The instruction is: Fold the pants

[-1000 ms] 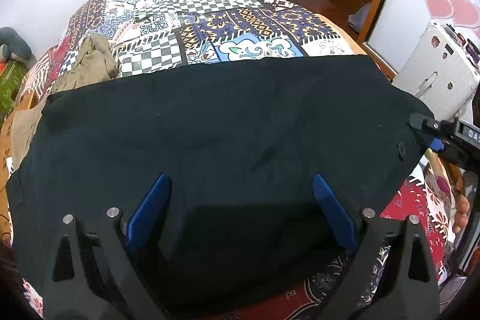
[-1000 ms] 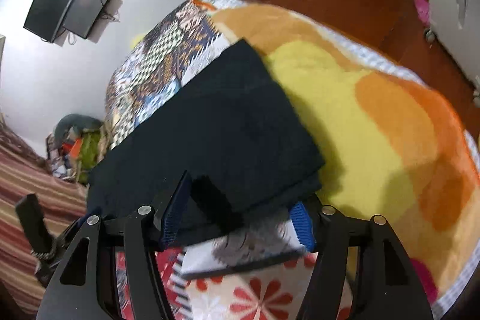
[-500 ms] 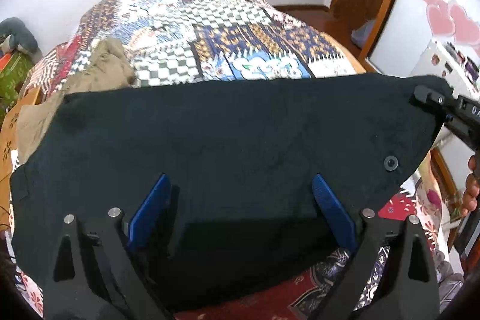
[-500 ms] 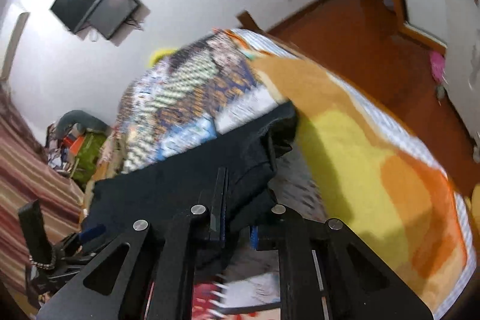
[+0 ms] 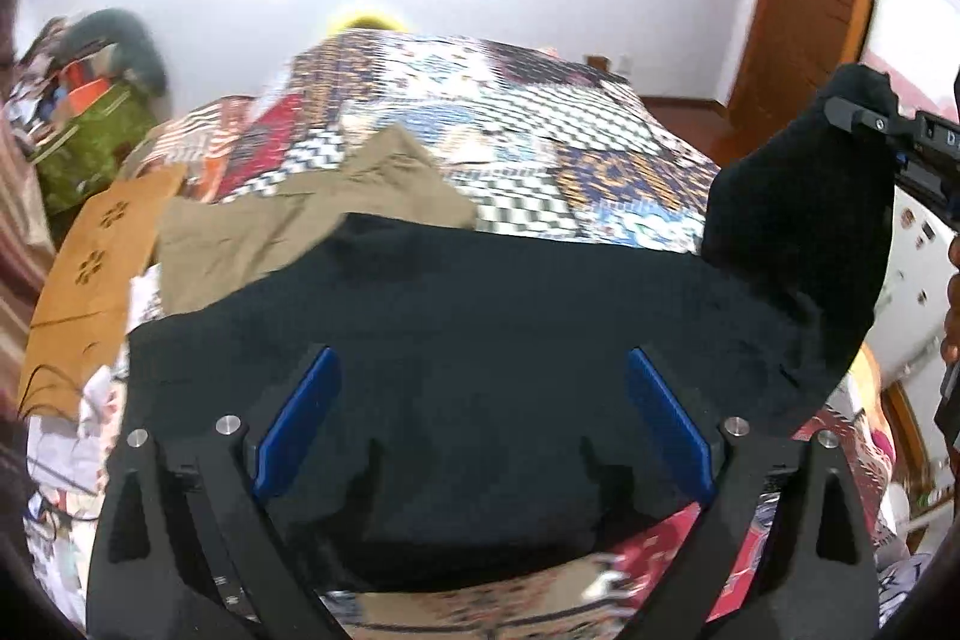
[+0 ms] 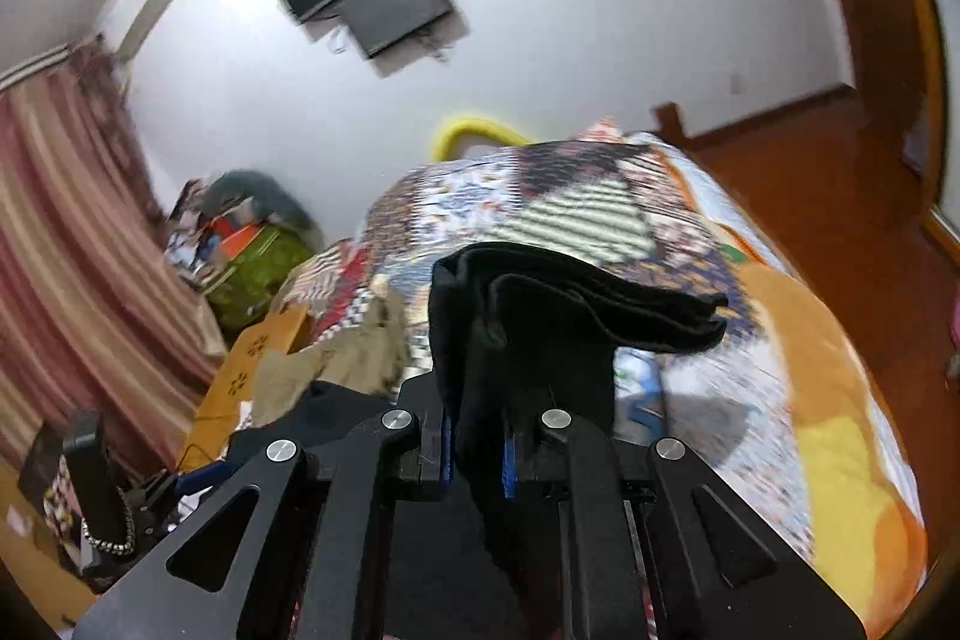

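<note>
Patchwork bed carries black pants, centre to 3 o'clock; right gripper clamped on raised corner, pitched down; left gripper spread wide over cloth, gripping nothing

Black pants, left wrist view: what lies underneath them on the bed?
A khaki garment pokes out from under the black pants at their far left edge, on the patchwork bedspread. How far the garment runs beneath them is hidden.
</note>
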Tool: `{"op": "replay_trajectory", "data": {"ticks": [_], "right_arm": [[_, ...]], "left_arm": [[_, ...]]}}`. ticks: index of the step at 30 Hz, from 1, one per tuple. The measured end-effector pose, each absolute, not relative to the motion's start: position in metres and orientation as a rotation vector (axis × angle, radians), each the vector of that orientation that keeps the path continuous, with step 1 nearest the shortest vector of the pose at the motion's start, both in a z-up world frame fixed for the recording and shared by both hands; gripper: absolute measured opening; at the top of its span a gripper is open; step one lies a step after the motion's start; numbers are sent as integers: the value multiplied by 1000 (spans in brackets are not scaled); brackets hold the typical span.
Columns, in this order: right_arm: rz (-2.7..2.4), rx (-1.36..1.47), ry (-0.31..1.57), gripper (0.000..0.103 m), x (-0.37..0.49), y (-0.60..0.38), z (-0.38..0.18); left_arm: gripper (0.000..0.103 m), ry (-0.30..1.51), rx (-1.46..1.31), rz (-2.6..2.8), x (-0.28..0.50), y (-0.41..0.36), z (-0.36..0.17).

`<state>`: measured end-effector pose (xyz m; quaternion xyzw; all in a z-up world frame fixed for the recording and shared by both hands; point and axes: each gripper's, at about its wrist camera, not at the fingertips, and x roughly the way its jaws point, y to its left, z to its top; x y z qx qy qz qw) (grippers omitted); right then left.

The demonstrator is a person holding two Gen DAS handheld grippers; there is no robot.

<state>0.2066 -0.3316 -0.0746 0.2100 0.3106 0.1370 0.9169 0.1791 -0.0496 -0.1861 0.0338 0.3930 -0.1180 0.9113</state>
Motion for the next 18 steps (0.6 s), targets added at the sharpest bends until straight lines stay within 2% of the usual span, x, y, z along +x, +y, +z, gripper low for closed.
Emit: {"op": "replay_trajectory", "data": {"ticks": [8, 18], "right_arm": [[470, 303, 685, 10, 237, -237, -67], [682, 155, 958, 10, 232, -132, -144]], "left_arm": [[97, 786, 11, -146, 169, 7, -187], [97, 791, -64, -53, 166, 53, -194]]}}
